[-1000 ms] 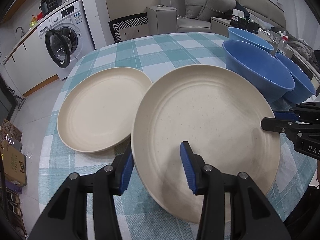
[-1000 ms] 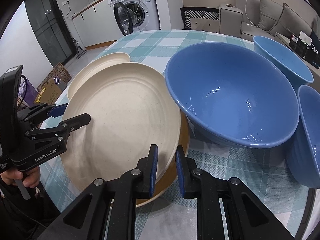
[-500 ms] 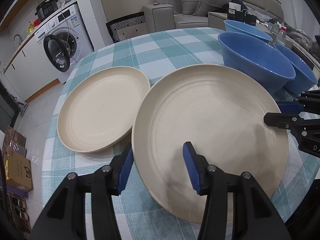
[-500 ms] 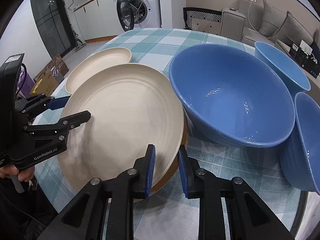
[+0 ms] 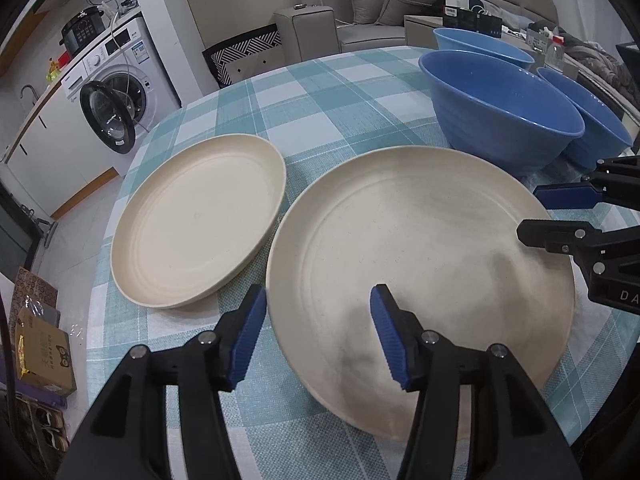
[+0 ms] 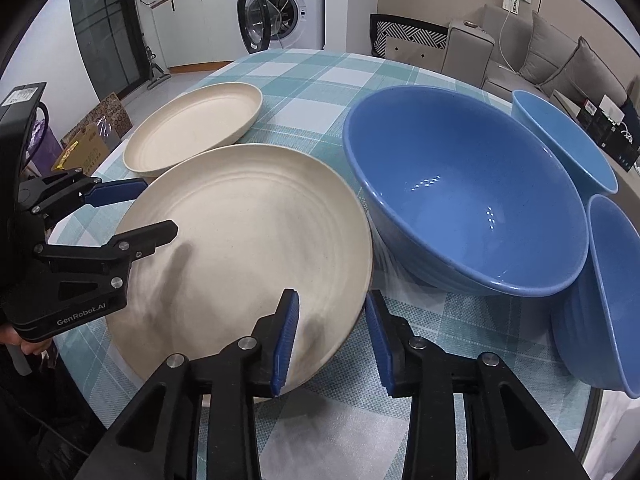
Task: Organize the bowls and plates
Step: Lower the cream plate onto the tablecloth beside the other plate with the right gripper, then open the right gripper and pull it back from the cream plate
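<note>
Plates and bowls share the checked table [image 5: 320, 92]; the near plate [image 5: 420, 264] is the landmark for every position below. It lies flat, straddled at opposite rims by my two grippers. My left gripper [image 5: 316, 332] stands about half open, its jaws just having widened: one pad is outside the near plate's rim, the other over its floor, neither pressing. My right gripper [image 6: 330, 336] is open a smaller way, also just having widened; the rim passes between its pads untouched. I hold nothing.

A second plate [image 5: 200, 220] rests just beside the near plate, on my left gripper's side, the rims almost meeting. A large blue bowl [image 6: 464, 200] sits on the opposite side, its wall touching or nearly touching the near plate's edge. Two more bowls [image 6: 568, 140] [image 6: 608, 292] crowd behind the large bowl.

Risks, as I judge them:
- Drawing my pads back along the rim could drag the near plate into the second plate or the large bowl.
- Re-gripping with only one pad seated could tilt the plate and let it slip.
- A careless sweep of my right gripper could knock the large bowl into its neighbours.
</note>
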The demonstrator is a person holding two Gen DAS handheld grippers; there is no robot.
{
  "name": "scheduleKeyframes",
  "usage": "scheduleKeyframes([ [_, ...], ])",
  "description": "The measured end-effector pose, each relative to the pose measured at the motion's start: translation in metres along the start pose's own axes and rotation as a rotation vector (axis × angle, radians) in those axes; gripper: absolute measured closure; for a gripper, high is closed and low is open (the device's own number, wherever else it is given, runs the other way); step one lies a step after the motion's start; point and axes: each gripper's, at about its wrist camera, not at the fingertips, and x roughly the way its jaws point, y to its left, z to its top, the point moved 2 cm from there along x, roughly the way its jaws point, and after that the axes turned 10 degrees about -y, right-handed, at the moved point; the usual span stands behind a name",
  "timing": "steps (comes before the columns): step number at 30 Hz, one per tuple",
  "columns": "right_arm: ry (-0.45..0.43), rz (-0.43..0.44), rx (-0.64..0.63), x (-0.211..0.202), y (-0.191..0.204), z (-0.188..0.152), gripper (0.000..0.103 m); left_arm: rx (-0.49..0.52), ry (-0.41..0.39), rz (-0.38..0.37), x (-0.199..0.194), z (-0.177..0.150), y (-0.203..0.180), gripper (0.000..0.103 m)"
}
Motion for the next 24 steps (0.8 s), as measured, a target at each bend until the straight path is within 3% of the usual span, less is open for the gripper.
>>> scheduleKeyframes([
  [12,-0.005,0.009,-0.001,0.001,0.0,0.0,0.063,0.008,0.0,-0.007,0.001,0.0,-0.001,0.046],
  [21,-0.035,0.038,0.01,-0.007,0.003,0.004,0.032,-0.047,-0.014,-0.038,-0.005,0.004,0.009,0.039],
  [24,-0.05,0.054,0.025,-0.011,0.002,0.006,0.027,-0.082,-0.039,-0.05,-0.012,0.007,0.016,0.029],
])
